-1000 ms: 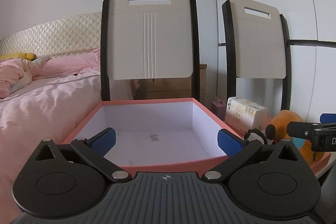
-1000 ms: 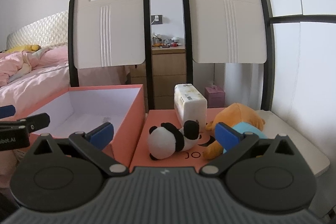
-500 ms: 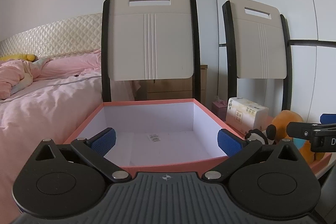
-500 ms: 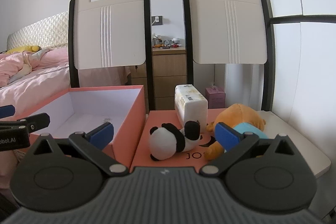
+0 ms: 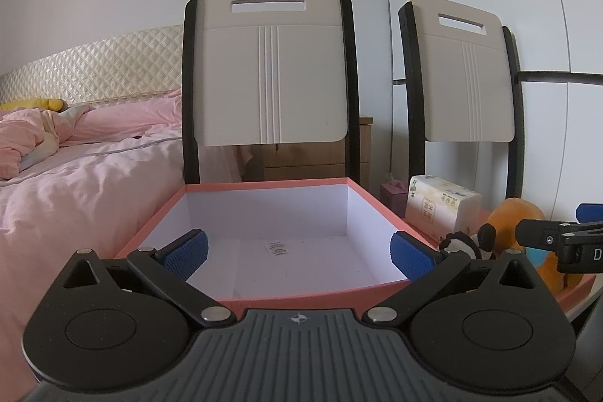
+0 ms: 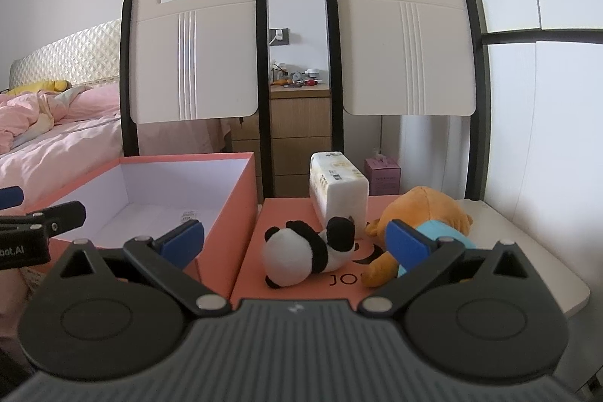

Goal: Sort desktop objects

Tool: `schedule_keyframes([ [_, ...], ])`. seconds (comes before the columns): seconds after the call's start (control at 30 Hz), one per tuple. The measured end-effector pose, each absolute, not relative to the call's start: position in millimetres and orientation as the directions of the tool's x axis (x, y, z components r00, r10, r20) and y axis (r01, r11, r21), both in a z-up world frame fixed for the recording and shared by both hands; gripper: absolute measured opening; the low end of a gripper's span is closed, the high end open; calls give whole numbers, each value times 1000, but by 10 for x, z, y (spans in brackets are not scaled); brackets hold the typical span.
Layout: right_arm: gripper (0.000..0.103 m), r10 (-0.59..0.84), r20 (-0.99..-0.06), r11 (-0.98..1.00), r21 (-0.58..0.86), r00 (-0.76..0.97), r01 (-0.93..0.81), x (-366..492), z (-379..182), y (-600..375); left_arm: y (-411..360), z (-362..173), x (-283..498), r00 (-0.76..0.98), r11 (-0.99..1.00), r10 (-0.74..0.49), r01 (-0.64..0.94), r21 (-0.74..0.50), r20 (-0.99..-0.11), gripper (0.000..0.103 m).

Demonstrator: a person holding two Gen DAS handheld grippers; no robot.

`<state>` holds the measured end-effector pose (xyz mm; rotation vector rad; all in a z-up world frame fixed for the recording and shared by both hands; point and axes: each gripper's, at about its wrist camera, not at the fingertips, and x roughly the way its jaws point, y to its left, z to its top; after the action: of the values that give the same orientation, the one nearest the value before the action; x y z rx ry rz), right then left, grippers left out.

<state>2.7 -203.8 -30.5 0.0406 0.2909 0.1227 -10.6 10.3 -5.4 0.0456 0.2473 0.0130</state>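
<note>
Hovering spread and empty, the right gripper [image 6: 294, 242] is facing the panda [image 6: 307, 253] beside the box [image 6: 230, 210]. The left gripper [image 5: 297, 251], likewise unclenched, is waiting over it. Next: closing on the panda.

I see the panda toy [image 6: 301, 253] lying beside the orange bear [image 6: 426, 217] and tissue pack [image 6: 337, 187], on what seems the lid [image 6: 264, 251]; the open box [image 6: 226, 210] holds only a small label.

A white table [image 6: 527, 251] carries the open orange box [image 6: 226, 213] and flat orange lid [image 6: 286, 210] side by side.
</note>
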Motion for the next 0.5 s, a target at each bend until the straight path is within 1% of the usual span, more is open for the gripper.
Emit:
schedule_keyframes([
  [0.5,103,125,-284,992,58,951,-113,9,-313,-2063,89,-60,-117,971,999,14,-6,34,-239,103],
])
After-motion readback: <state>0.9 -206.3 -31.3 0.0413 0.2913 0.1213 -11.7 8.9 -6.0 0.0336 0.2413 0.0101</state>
